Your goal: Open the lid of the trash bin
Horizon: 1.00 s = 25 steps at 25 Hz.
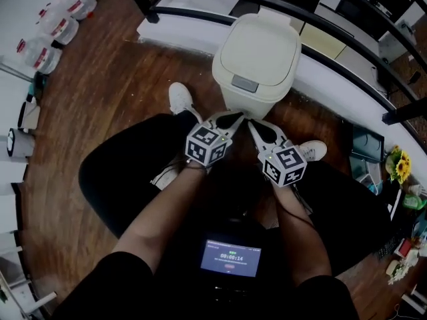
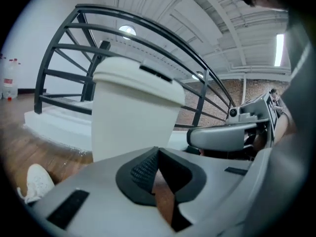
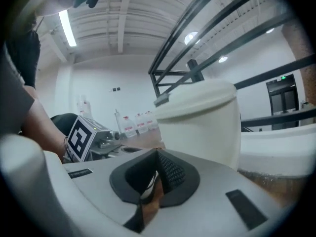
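A cream trash bin (image 1: 258, 59) stands on the wood floor just ahead of me, its lid down and a grey push button (image 1: 245, 83) at the lid's front edge. My left gripper (image 1: 233, 117) and right gripper (image 1: 253, 124) hang side by side low in front of the bin, tips close to its front wall, both shut with nothing held. In the left gripper view the jaws (image 2: 157, 151) meet at a point below the bin (image 2: 131, 115). The right gripper view shows its jaws (image 3: 158, 153) closed too, with the bin (image 3: 202, 122) to the right.
A black curved railing (image 1: 313, 15) on a white ledge (image 1: 180, 29) runs behind the bin. Water bottles (image 1: 57, 25) stand at the far left. My white shoes (image 1: 180, 99) flank the bin's base. A small screen (image 1: 230, 257) sits at my waist. Clutter and flowers (image 1: 400, 165) lie at the right.
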Each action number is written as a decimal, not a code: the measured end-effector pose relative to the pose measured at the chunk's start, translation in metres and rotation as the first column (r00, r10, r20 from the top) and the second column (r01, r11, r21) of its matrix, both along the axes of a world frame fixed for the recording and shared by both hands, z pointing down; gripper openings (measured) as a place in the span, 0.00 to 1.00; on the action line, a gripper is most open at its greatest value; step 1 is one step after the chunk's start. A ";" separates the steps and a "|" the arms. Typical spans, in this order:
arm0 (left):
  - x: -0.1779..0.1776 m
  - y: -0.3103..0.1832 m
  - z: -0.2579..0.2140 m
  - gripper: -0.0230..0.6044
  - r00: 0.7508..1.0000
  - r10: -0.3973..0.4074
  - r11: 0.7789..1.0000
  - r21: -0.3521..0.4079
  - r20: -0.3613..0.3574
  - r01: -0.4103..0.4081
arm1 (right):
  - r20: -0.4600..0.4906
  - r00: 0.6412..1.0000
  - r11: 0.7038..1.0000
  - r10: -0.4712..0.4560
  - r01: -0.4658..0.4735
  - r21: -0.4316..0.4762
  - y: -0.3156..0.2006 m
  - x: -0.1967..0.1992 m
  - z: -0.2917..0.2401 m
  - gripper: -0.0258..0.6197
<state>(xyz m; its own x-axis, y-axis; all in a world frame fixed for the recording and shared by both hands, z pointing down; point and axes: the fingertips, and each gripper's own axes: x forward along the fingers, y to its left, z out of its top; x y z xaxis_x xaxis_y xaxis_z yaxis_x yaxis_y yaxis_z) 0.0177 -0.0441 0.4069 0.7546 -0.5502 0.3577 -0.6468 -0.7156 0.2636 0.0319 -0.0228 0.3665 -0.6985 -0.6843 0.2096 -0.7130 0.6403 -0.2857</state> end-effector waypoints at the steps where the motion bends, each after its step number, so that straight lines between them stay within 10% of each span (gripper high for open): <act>1: 0.002 0.004 -0.016 0.09 1.000 0.006 1.000 0.017 -0.011 -0.005 | 0.008 1.000 1.000 -0.001 0.001 0.024 0.003 0.001 -0.015 0.07; 13: -0.002 0.086 -0.187 0.09 0.982 0.141 0.953 0.287 -0.129 -0.099 | 0.083 0.996 0.971 -0.020 -0.001 0.240 0.059 0.019 -0.171 0.07; 19: -0.001 0.108 -0.212 0.09 0.976 0.200 0.900 0.408 -0.081 -0.150 | 0.001 1.000 0.955 -0.024 0.023 0.296 0.079 0.018 -0.177 0.07; 25: -0.003 0.109 -0.200 0.09 0.975 0.196 0.908 0.394 -0.103 -0.141 | -0.018 0.999 0.948 -0.043 0.047 0.315 0.085 0.004 -0.170 0.07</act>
